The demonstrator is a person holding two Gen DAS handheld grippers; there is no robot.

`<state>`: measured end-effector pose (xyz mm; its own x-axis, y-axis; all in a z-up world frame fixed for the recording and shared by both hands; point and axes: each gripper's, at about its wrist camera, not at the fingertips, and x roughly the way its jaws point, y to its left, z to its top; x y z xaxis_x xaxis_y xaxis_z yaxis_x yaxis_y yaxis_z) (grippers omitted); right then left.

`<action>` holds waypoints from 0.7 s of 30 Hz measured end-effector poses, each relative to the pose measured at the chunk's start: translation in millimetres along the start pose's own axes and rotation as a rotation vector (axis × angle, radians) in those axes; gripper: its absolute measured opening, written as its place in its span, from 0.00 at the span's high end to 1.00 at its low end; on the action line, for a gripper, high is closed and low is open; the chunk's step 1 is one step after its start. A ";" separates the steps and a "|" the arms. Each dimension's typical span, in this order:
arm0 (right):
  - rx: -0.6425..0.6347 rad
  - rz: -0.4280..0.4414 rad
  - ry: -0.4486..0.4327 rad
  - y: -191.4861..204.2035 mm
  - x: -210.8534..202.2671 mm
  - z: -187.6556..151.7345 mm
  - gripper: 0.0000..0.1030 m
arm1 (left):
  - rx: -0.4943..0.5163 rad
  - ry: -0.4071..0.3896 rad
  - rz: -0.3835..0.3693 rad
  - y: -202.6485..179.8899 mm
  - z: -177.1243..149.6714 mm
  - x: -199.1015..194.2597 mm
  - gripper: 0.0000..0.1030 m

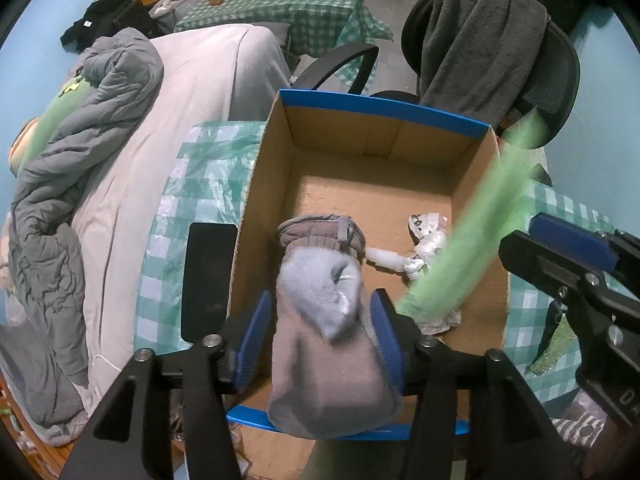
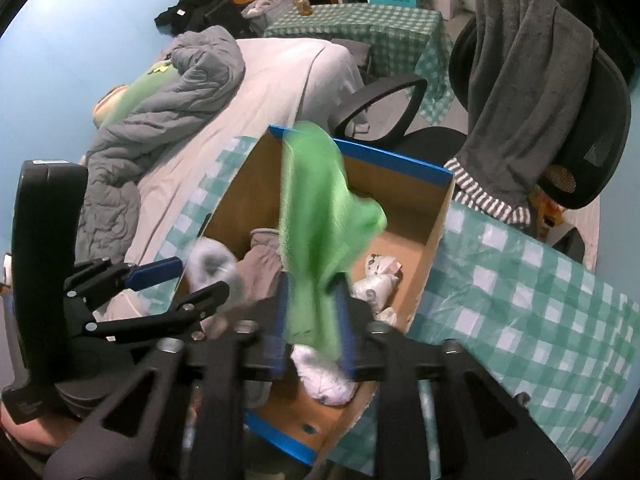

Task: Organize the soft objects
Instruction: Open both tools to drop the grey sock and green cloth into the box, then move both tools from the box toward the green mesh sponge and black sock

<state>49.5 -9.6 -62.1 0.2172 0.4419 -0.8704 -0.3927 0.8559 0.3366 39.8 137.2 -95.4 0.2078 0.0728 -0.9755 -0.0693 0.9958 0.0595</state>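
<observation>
Over one cardboard box (image 1: 384,148), two grippers clamp one sock each.

1. The box (image 1: 384,152) is matt brown cardboard, its floor rough, with smooth blue rims
2. The grey sock (image 1: 324,320) is soft knit cloth, fuzzy and pale inside
3. The green cloth (image 2: 320,216) looks thin and finely knit
4. The left gripper (image 1: 320,340) and the right gripper (image 2: 312,320) are matt black plastic with ribbed blue pads and bare metal screws
5. The table cover (image 2: 520,300) is glossy, crinkled checked plastic
6. The towel (image 1: 472,32) is rough dark grey terry
</observation>
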 end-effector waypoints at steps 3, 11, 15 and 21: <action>0.007 -0.016 0.003 -1.9 -0.1 0.0 0.57 | 0.007 -0.003 0.008 -0.9 -0.3 -0.7 0.39; 0.059 -0.052 0.001 -18.5 -8.7 -4.9 0.47 | 0.023 0.001 0.016 -9.4 -2.6 -4.2 0.38; 0.083 -0.067 0.005 -28.0 -16.1 -10.9 0.46 | 0.029 0.000 0.011 -17.2 -4.7 -6.8 0.36; 0.134 -0.094 0.012 -51.1 -26.9 -27.8 0.44 | 0.065 0.002 0.000 -40.2 -12.1 -9.9 0.36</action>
<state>38.8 -72.7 -65.8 0.2368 0.3556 -0.9041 -0.2480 0.9219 0.2977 28.8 95.7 -90.7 0.2063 0.0728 -0.9758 -0.0054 0.9973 0.0733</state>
